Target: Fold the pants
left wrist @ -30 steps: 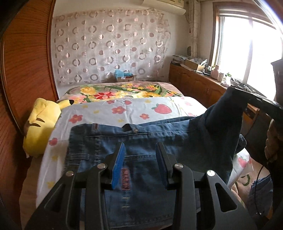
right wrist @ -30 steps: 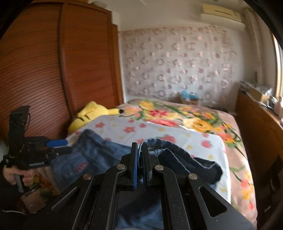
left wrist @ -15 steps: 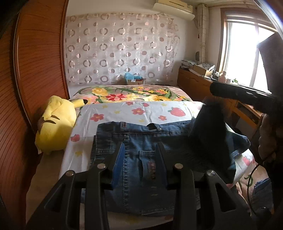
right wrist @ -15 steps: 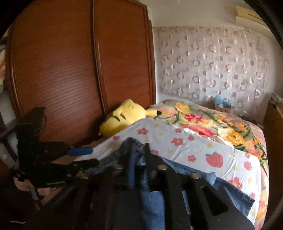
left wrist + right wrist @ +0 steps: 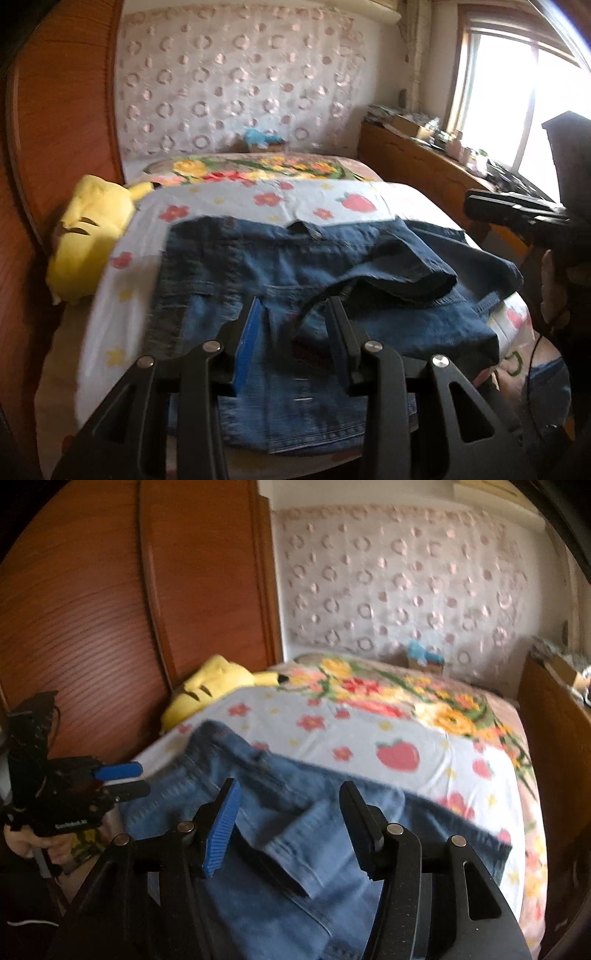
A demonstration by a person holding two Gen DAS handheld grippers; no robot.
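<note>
Standing apart with nothing pinched, the right gripper has just been opening above the jeans, which lie part-folded on the bed; the left gripper also gapes empty. The loose, rumpled leg may slump crooked unless smoothed.
</note>
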